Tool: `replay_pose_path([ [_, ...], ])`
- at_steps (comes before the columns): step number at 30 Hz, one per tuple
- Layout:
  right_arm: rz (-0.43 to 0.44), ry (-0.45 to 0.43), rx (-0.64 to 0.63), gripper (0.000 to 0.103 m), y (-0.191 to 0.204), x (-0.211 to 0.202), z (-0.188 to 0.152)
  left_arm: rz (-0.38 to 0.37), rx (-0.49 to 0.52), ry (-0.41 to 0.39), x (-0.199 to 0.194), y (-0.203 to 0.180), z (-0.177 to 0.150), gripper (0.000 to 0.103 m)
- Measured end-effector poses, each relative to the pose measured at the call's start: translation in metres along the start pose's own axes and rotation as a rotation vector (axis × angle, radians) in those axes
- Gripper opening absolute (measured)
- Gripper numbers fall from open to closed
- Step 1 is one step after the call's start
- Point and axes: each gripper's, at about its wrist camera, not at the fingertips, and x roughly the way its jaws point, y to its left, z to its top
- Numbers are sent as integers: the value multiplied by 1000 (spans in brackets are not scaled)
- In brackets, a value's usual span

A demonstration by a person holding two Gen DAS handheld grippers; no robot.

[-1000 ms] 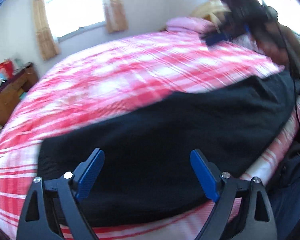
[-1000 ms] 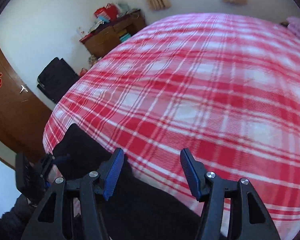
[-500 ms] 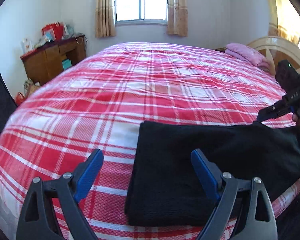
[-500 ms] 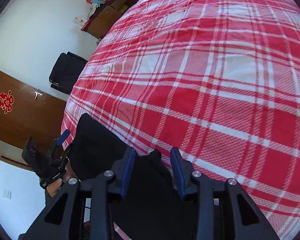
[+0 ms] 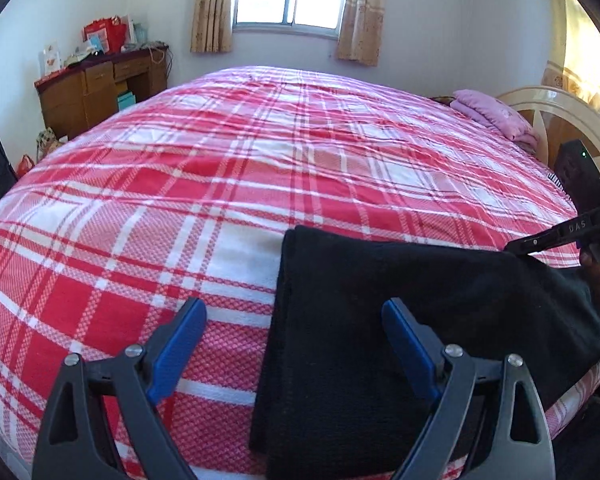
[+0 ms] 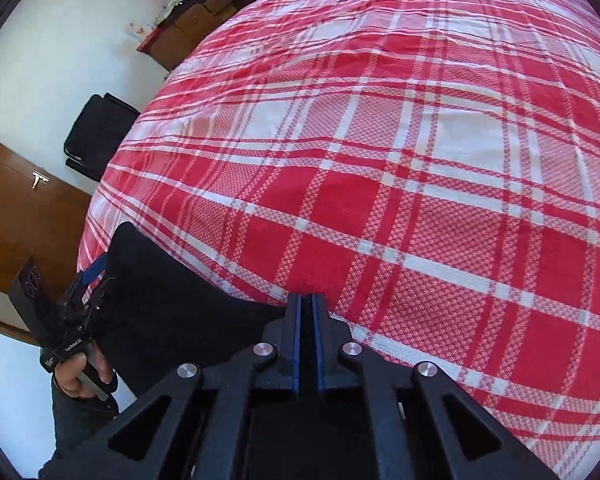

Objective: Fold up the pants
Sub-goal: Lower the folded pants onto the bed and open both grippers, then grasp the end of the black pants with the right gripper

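Pants (image 5: 400,320) lie along the near edge of the bed (image 5: 260,152), folded into a long black band, squared end toward the left gripper (image 5: 294,344).

Left gripper: jaws wide, nothing between the pads. It hangs over the pants' end; the folded edge runs up between the blue fingers (image 5: 180,344), right finger over black cloth, left finger over the bedspread. Can't tell if it touches.

Right gripper (image 6: 306,312): jaws pinched nearly together on the far edge of the pants (image 6: 172,312), a thin strip of black cloth showing between the pads. In the left view its tips (image 5: 516,246) bite the top edge at the pants' other end.

Pants: matte black, knit-looking, soft, stacked layers visible at the end. Bedspread: red/white plaid, coarse weave, slightly rumpled. Grippers: black frames, silver bolts, blue pads.
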Motion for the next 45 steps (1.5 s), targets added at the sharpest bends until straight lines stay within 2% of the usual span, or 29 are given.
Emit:
replay_pose_path([
  [1,1,-7,2,8,-1,-2,-1,-4,20,7,1,-3,1,92],
  [2,1,-17,10,15,-1,-4,-1,-4,30,13,2,-4,1,92],
  [3,-6,-41,13,22,-3,-11,-3,-5,40,22,4,-5,3,92],
  [4,-24,-77,3,24,-2,-21,-6,-15,37,27,5,-5,4,92],
  [6,-57,-150,-33,25,0,-41,-12,-49,25,37,6,-5,6,92],
  [9,-55,-221,-38,25,-1,-60,-18,-93,37,59,12,-15,8,78],
  [12,-25,-282,-10,26,-6,-81,-27,-79,50,81,18,-21,11,75],
  [13,-18,-294,-4,26,-6,-84,-31,-79,37,85,19,-19,13,69],
  [14,-13,-307,2,26,-7,-88,-35,-79,22,87,19,-15,15,57],
  [15,-11,-318,8,26,-8,-90,-39,-84,-1,89,19,-10,16,53],
  [17,-4,-342,24,26,-12,-96,-46,-129,-51,88,17,0,17,28],
  [19,1,-361,47,28,-15,-98,-50,-191,-107,99,17,5,16,23],
  [22,6,-397,97,30,-27,-111,-59,-142,-112,86,5,3,19,21],
  [25,-3,-456,118,31,-35,-133,-66,-100,-106,79,-5,11,22,21],
  [27,-7,-494,122,32,-40,-147,-71,-40,-127,70,-2,23,22,21],
  [29,-18,-512,130,35,-47,-159,-78,-73,-163,77,3,33,18,22],
  [30,-25,-519,130,39,-51,-166,-84,-89,-176,76,5,35,16,23],
  [31,-38,-521,131,42,-54,-170,-88,-86,-170,68,6,34,15,28],
  [32,-54,-513,129,46,-57,-174,-93,-80,-164,67,6,33,15,34],
  [34,-69,-487,116,47,-62,-179,-104,-67,-141,74,4,28,16,43],
  [35,-75,-474,107,47,-64,-180,-108,-37,-119,77,2,25,18,51],
  [37,-81,-426,70,47,-68,-179,-119,69,-52,54,-11,16,20,62],
  [38,-75,-403,56,48,-70,-177,-123,90,-33,36,-17,14,20,64],
  [40,-42,-350,28,48,-75,-171,-132,94,8,-5,-33,7,20,69],
  [42,-20,-283,15,52,-83,-157,-136,55,31,-20,-41,2,18,78],
  [43,-33,-263,22,53,-89,-151,-138,34,67,-1,-39,-6,14,83],
  [44,-73,-259,35,54,-95,-145,-138,36,91,16,-35,-10,12,83],
  [45,-172,-262,60,54,-107,-137,-136,74,140,50,-24,-16,6,83],
])
